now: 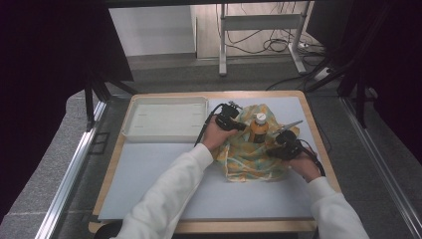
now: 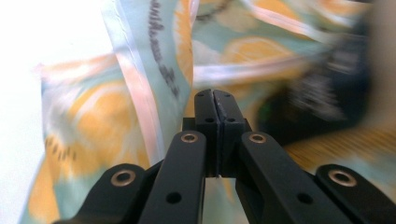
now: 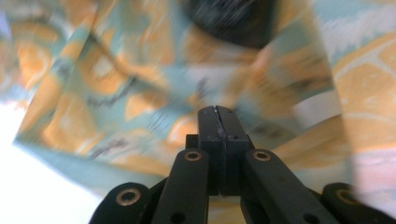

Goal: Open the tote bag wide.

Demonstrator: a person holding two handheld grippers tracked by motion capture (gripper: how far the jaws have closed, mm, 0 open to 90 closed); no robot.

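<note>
While a shallow white plastic tray (image 1: 164,118) sits unused at the table's far left, a crumpled cloth patterned in orange, teal and white (image 1: 249,157) is gathered at the far right around an upright amber bottle with a white cap (image 1: 258,128), apparently to wrap it. The left gripper (image 1: 238,122) and right gripper (image 1: 277,151) flank the bottle. Both pairs of jaws are pressed fully together; whether either pinches cloth cannot be told.

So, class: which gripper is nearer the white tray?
Left. The left gripper is at the cloth's edge just beside the tray; the right gripper is beyond the bottle.
</note>
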